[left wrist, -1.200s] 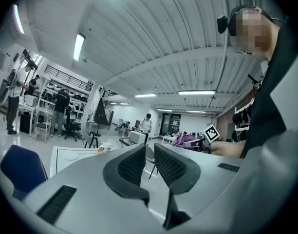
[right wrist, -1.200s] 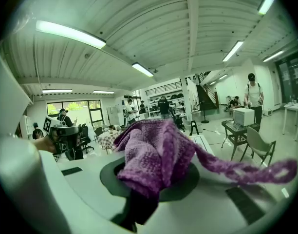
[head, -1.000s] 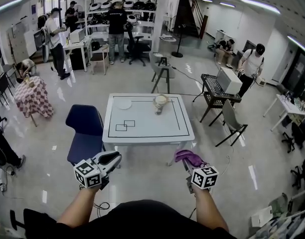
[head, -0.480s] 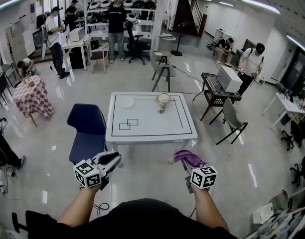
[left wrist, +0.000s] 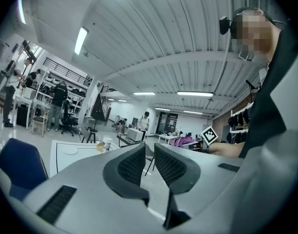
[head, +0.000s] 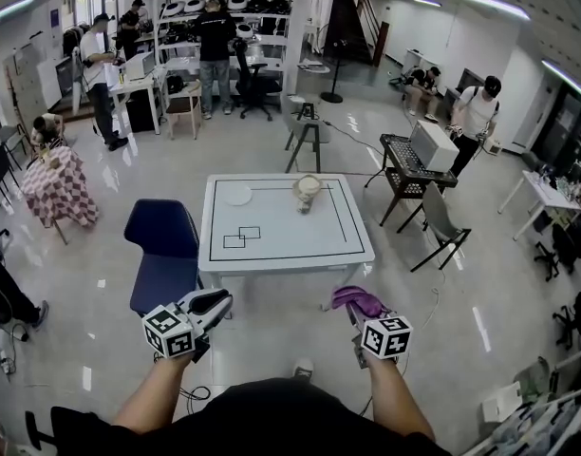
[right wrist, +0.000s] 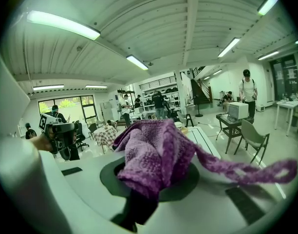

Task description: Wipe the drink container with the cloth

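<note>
A pale drink container (head: 307,194) stands at the far middle of the white table (head: 271,250), well ahead of both grippers; in the left gripper view the container (left wrist: 106,144) is small and distant. The purple knitted cloth (head: 357,300) is bunched in my right gripper (head: 359,313), which is shut on it; the cloth (right wrist: 154,150) covers the jaws and a strand trails to the right. My left gripper (head: 212,304) is held over the floor short of the table. Its pads (left wrist: 132,164) stand a narrow gap apart with nothing between them.
A white disc (head: 238,195) lies on the table left of the container. A blue chair (head: 162,245) stands at the table's left, a grey chair (head: 440,226) and a black cart (head: 409,160) at its right. People and desks fill the back.
The table has shifted slightly in the head view and a shoe tip now shows between my arms. Both grippers keep their pose, and the cloth stays gripped.
</note>
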`<state>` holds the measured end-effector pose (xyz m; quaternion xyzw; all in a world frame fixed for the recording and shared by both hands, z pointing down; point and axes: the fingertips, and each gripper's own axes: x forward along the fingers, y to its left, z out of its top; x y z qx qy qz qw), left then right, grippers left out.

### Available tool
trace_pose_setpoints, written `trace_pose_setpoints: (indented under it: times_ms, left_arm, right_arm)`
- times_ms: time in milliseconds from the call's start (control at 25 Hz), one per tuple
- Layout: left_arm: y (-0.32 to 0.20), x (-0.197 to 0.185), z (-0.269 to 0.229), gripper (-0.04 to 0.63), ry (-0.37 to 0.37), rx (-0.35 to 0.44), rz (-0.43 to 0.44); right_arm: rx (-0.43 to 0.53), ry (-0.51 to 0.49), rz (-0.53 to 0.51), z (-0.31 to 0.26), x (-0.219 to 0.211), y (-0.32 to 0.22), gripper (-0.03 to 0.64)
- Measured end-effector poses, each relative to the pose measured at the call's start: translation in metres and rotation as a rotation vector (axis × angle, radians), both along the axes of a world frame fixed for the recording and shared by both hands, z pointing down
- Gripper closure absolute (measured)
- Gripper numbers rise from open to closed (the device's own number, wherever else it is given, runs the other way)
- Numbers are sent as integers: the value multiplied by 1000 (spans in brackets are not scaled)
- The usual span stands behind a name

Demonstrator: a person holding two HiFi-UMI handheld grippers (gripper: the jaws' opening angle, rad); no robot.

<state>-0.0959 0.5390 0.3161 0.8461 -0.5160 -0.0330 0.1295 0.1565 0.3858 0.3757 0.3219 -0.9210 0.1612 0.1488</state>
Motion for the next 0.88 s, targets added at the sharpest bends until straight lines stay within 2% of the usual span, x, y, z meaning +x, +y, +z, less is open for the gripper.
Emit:
trace_pose_setpoints:
  times_ms: [480, 880]
  left_arm:
    - [-57, -6, 17, 531, -2, -28, -12]
    - [-141, -6, 29, 531, 9, -57, -31]
  right_arm:
    - [-33, 13, -4, 27, -9, -57, 535]
    - [-62, 34, -43, 43, -23, -147, 535]
